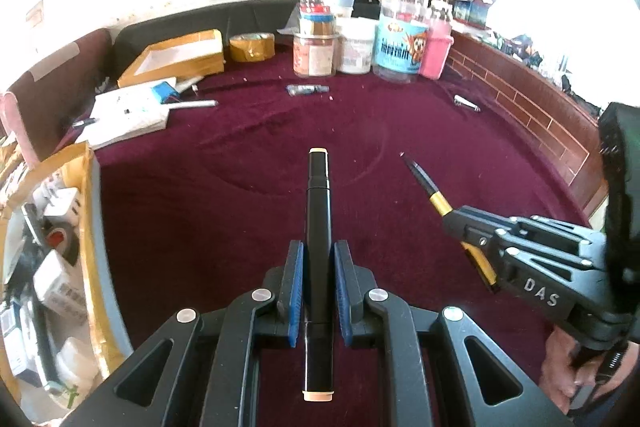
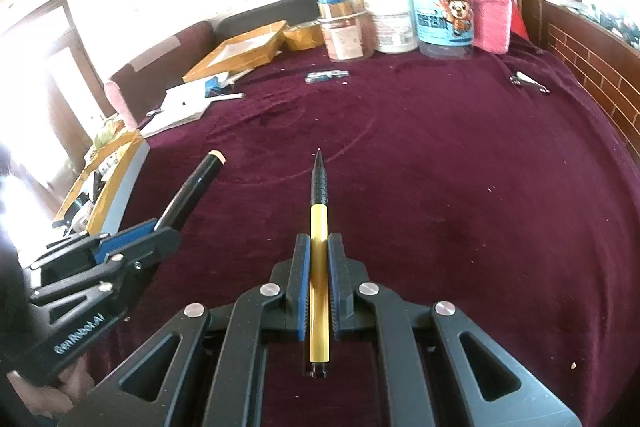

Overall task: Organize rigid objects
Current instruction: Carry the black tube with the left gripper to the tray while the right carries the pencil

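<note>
The left gripper (image 1: 318, 267) was clenched on a black marker (image 1: 318, 227), its 2 blue pads pressed against the barrel near mid-length. The marker pointed forward along the fingers, with a tan cap showing at each end, and was held clear above the dark red cloth (image 1: 360, 131). The right gripper (image 2: 319, 267) was clamped on a yellow pen (image 2: 319, 267) with a black ribbed grip section, tip forward, also held above the cloth. The 2 grippers stood side by side, near each other but apart, and each appeared at the edge of the other's view. At the far end of the cloth stood a group of jars and tubs (image 1: 360, 39), with a roll of tape (image 1: 252, 46) and a flat cardboard tray (image 1: 176, 57) to their left. A small dark tube (image 1: 307, 89) lay on the cloth in front of the jars. A cardboard box (image 1: 86, 195) full of small items stood at the left edge.
</note>
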